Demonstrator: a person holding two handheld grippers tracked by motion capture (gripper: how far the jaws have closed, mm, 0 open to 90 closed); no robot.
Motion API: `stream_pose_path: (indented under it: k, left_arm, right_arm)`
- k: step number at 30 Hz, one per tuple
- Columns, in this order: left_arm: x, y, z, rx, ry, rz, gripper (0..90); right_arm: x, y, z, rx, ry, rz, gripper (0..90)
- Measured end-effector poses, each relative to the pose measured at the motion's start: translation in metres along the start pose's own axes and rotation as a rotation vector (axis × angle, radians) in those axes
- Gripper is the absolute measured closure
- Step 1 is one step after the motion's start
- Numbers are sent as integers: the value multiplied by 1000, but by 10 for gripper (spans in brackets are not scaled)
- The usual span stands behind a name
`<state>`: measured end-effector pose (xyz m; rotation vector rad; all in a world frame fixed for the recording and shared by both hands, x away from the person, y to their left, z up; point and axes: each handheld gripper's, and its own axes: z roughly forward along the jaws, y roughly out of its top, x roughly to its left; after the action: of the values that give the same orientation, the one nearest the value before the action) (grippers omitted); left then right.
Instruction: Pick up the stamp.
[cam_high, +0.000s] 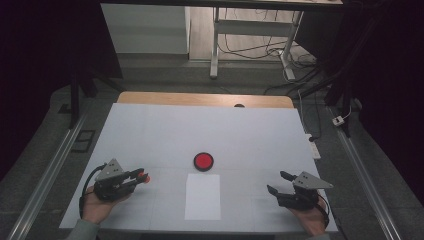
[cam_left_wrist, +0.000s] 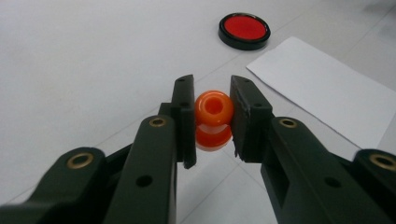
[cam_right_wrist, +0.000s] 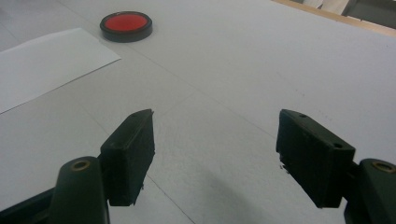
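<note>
Flat white table surface (cam_high: 150, 135) is spanning the working area, with a strip of light wooden edge (cam_high: 205, 99) showing along its far side. Faint seam lines are crossing the white top. A round black-rimmed disc with a red centre (cam_high: 203, 161) is lying near the middle. Just on the near side of it, a white rectangular sheet of paper (cam_high: 202, 196) is lying flat (slightly apart from the disc, not touching). A small dark object (cam_high: 239, 105) is sitting at the far edge, too small to identify.
</note>
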<state>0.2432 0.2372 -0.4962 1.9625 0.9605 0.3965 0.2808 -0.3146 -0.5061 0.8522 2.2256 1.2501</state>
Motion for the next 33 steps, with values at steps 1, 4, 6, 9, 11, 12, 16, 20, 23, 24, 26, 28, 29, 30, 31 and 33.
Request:
stream_pose_path:
  k: [1,4,6,9,11,12,16,20,23,24,26,28,29,30,31,33]
  left_arm:
    - [0,1,1,-2,-1,2,726]
    - [-2,6,3,-9,-7,9,726]
    - [-4,11,8,-2,-15,30,726]
    - [-6,14,10,-4,-19,36,726]
    - [-6,18,12,-4,-22,43,726]
    - [-7,22,15,-6,-28,49,726]
    - [-11,29,18,-8,-39,66,726]
    - [-15,37,20,-12,-53,78,726]
    - [-17,41,21,-13,-59,88,726]
    - [-17,42,22,-18,-60,83,726]
    - [-17,43,23,-18,-63,79,726]
    - [-15,44,24,-16,-63,73,726]
    - [-15,45,24,-19,-65,70,726]
    - [-15,47,24,-22,-68,66,726]
    - [-15,48,24,-27,-70,65,726]
    - [-16,52,26,-34,-78,60,726]
  right_arm:
    - [0,0,0,0,0,0,273]
    - [0,0,0,-2,1,1,273]
    - [0,0,0,-2,1,1,273]
    - [0,0,0,-1,1,0,274]
    - [0,0,0,-2,1,1,273]
    - [0,0,0,-3,1,2,274]
    - [0,0,0,1,-3,1,274]
    - [-1,0,-1,-1,-5,2,274]
    - [-1,0,-1,-4,-6,6,274]
    - [0,0,-1,-4,-5,5,274]
    - [0,1,-1,-2,-7,3,274]
    - [0,1,0,-4,-4,4,274]
    - [0,1,0,-6,-2,4,274]
    - [0,1,0,-3,-6,0,274]
    - [0,2,1,-4,-2,0,274]
    - [0,2,1,-3,-1,-1,274]
